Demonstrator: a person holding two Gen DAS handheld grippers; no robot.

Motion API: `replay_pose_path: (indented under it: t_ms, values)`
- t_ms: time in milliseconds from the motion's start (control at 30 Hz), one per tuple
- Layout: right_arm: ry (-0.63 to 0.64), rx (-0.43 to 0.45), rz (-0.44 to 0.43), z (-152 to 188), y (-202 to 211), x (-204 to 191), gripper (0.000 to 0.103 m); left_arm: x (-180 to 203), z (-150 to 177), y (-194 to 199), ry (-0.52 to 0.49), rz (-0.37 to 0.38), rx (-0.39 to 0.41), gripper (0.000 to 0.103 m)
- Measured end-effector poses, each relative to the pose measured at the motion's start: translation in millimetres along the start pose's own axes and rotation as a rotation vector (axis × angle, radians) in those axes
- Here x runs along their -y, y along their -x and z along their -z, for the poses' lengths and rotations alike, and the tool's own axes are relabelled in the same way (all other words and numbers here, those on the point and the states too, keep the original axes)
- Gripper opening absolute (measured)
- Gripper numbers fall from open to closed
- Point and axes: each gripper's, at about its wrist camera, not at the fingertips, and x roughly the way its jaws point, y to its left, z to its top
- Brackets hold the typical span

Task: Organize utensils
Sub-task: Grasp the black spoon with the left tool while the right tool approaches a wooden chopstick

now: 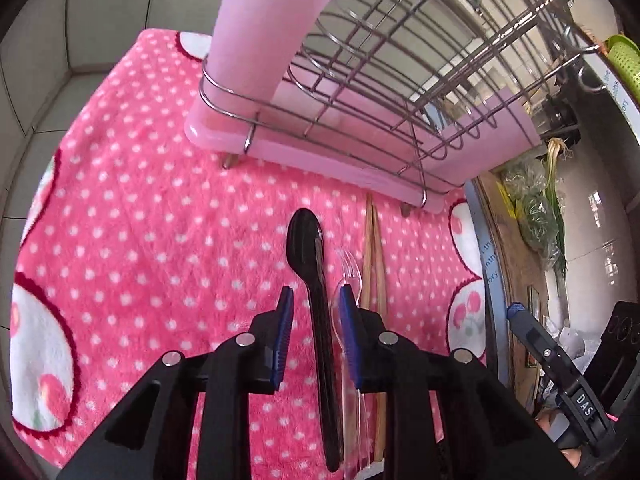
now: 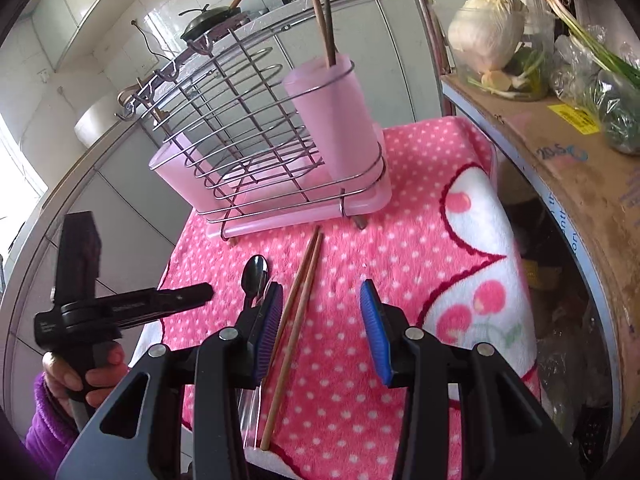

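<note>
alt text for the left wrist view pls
The left gripper hangs open over a black spoon lying on a pink dotted towel, jaws either side of its handle. A clear fork and chopsticks lie beside it, with a wire rack behind.

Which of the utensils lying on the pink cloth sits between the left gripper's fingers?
The black spoon; the clear plastic fork and wooden chopsticks lie off to its side.

Bright daylight, fisheye-warped dark edges
</note>
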Motion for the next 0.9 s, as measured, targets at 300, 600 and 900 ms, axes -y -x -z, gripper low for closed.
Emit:
replay_pose_path:
  t_ms: [300,600,900]
  values:
    - [-0.022,-0.019,-0.013,-3,-9,8,0.041,2,-3,-46,0.018,-0.051,-0.082,0.019]
    - [-0.009,-0.056,-0.037,-5,-23,-1,0.041,-12,-7,-28,0.066,-0.063,-0.021,0.003]
    - [-0.003,-0.231,0.019,-25,-91,-17,0.032,-49,-9,10,0.049,-0.206,0.038,0.003]
